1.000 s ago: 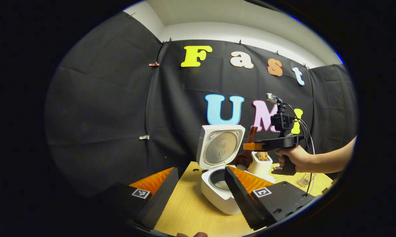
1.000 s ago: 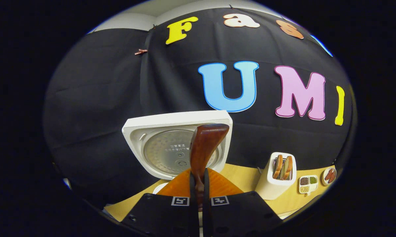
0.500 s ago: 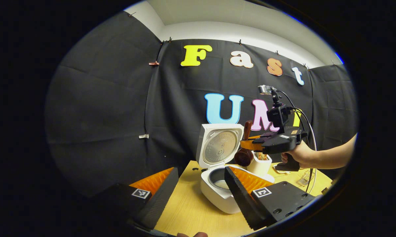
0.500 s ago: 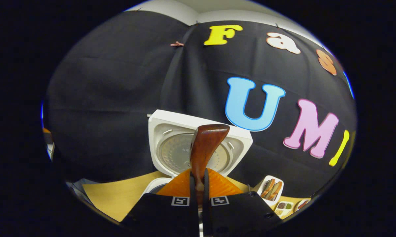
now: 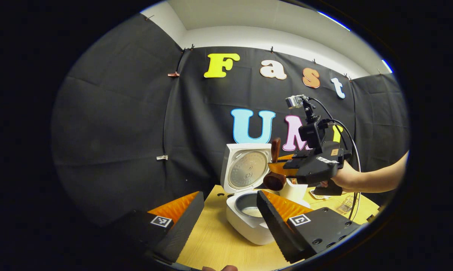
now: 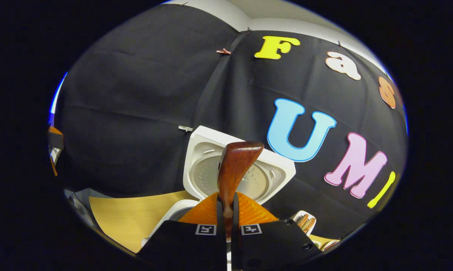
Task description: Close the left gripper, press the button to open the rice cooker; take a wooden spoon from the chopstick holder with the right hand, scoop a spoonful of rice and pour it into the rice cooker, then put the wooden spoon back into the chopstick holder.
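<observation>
The white rice cooker (image 5: 245, 226) stands on the wooden table with its lid (image 5: 245, 167) up, and something pale lies in the inner pot. A hand holds my right gripper (image 5: 286, 165) above and to the right of the pot. It is shut on the brown wooden spoon (image 5: 274, 180), whose bowl hangs down over the pot's far right rim. In the right gripper view the spoon's handle (image 6: 235, 165) sticks up from the shut right gripper (image 6: 226, 212) in front of the lid (image 6: 245, 177). My left gripper (image 5: 230, 197) stands open and holds nothing, low before the cooker.
The white chopstick holder (image 5: 295, 190) stands right of the cooker, partly hidden behind the right gripper, and shows again as the chopstick holder (image 6: 304, 222). A person's forearm (image 5: 377, 180) reaches in from the right. A small clear object (image 5: 347, 205) lies at the table's right edge.
The right gripper with the spoon has risen a little, moved left and turned toward the cooker. Its view has swung left. The left gripper has hardly moved.
</observation>
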`<act>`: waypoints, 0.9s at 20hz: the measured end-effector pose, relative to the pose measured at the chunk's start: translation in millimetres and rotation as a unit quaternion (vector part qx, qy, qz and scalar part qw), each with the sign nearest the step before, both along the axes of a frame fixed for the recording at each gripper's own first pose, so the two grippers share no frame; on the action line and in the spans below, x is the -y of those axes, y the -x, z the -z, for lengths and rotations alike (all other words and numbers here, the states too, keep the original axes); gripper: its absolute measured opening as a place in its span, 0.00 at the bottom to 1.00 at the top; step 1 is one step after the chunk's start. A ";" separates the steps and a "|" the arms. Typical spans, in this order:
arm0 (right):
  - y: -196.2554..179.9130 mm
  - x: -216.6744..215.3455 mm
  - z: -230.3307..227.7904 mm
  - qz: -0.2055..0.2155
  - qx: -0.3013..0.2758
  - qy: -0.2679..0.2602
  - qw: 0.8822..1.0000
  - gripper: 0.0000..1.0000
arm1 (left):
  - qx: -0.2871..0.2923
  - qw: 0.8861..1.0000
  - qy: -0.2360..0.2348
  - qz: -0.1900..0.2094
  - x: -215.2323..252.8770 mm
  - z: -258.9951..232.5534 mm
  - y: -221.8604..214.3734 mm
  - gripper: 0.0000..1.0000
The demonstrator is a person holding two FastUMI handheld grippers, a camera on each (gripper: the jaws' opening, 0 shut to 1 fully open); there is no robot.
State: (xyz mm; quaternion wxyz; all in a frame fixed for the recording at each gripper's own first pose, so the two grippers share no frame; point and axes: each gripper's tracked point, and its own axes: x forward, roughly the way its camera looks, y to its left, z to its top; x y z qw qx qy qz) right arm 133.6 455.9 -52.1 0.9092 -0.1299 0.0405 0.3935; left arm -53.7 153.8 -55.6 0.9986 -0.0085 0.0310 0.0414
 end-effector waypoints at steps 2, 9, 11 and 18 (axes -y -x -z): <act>-5.1 8.8 -0.5 0.017 -0.034 -0.029 0.999 0.09 | 0.000 1.000 -0.002 0.001 1.5 -0.4 1.9 0.97; -16.9 63.7 -24.8 0.081 -0.141 -0.175 0.971 0.09 | 0.004 1.000 -0.008 0.005 15.7 -2.0 3.8 0.97; -14.7 87.3 -35.2 0.092 -0.150 -0.212 0.961 0.09 | 0.003 1.000 -0.007 0.008 22.5 -3.7 2.1 0.97; -0.7 192.6 -63.2 0.123 -0.130 -0.270 0.946 0.09 | 0.010 1.000 -0.012 0.017 51.0 -14.1 -3.1 0.97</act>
